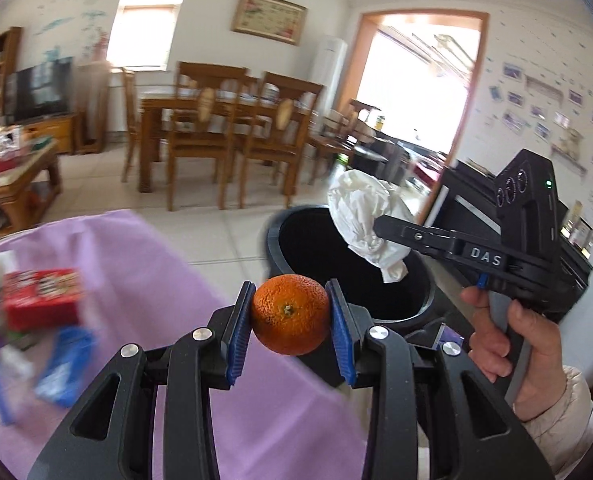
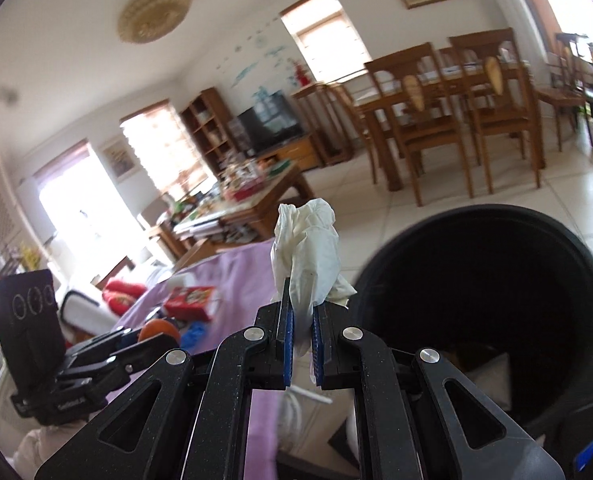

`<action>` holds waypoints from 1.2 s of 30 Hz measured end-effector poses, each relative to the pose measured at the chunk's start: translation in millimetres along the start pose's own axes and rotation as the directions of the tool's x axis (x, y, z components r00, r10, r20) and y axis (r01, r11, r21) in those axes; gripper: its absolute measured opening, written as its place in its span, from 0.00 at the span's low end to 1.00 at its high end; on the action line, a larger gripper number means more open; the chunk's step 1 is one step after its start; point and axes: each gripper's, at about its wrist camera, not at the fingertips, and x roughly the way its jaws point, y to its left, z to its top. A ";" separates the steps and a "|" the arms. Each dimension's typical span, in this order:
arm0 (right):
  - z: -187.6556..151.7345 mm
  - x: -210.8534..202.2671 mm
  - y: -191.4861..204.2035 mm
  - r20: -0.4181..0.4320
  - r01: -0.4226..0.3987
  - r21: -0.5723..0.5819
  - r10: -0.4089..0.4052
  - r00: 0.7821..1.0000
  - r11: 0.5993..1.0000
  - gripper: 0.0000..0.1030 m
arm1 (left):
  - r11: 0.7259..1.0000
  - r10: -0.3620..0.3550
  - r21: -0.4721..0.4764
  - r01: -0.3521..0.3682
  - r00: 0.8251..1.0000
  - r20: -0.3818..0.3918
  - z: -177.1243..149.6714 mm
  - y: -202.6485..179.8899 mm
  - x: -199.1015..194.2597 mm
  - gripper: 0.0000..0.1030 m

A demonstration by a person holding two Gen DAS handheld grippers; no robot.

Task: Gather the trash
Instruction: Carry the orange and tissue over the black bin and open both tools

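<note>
Your left gripper [image 1: 290,312] pinches an orange [image 1: 289,314]; your right gripper [image 2: 302,330] clamps crumpled tissue [image 2: 308,256] beside the black bin [image 2: 480,300].

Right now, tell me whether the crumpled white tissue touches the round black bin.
Cannot tell. The left wrist view shows the crumpled white tissue overlapping the round black bin rim; no view shows contact or gap.

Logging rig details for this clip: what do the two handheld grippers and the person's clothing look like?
Both are black plastic, with linked arms on silver rivets and ribbed blue pads. The left gripper shows these up close. The right gripper carries white "DAS" lettering, a blue trigger, a grey handle, three round dials and a green light. The sleeve is pale, quilted fabric.
</note>
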 end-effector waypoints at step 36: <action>-20.6 -14.6 -107.8 -0.010 0.133 0.166 -0.133 0.991 0.977 0.45 | 0.982 0.014 0.186 0.008 0.993 -0.116 12.7 -77.4 118.1 0.38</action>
